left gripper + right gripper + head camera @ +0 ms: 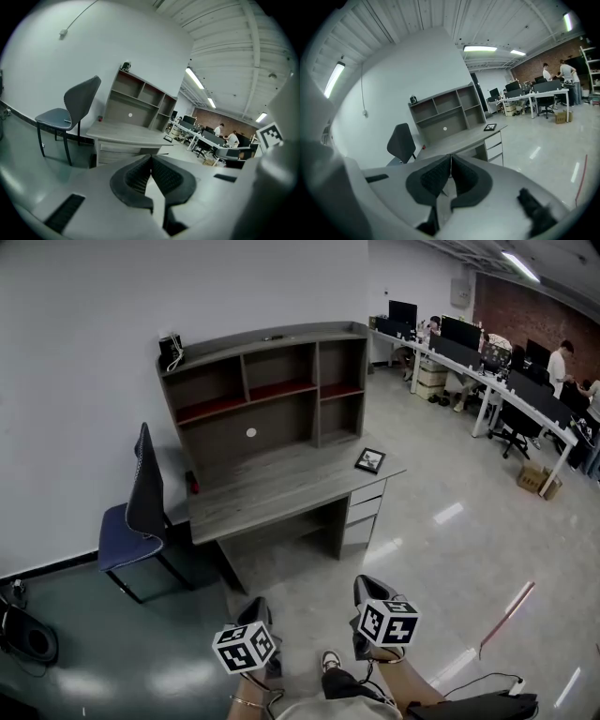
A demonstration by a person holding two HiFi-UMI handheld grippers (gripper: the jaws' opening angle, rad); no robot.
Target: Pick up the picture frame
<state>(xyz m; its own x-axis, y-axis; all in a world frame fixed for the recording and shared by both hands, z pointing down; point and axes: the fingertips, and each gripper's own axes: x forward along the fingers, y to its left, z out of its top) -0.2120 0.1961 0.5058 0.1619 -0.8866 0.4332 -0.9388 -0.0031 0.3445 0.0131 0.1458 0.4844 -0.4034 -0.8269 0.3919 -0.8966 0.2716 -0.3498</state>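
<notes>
A small black picture frame (370, 460) lies flat near the right front corner of the grey desk (272, 488). It also shows small in the right gripper view, as the frame (490, 127), and in the left gripper view, as the frame (167, 138). My left gripper (261, 613) and right gripper (368, 587) hang over the floor well in front of the desk, far from the frame. Both have their jaws together with nothing between them, as the left gripper (151, 157) and right gripper (450, 157) views show.
A dark chair (141, 512) stands left of the desk. A hutch with shelves (267, 390) sits on the desk's back. Long office tables (487, 381) with seated people run along the right. A cable (487, 681) lies on the floor at the lower right.
</notes>
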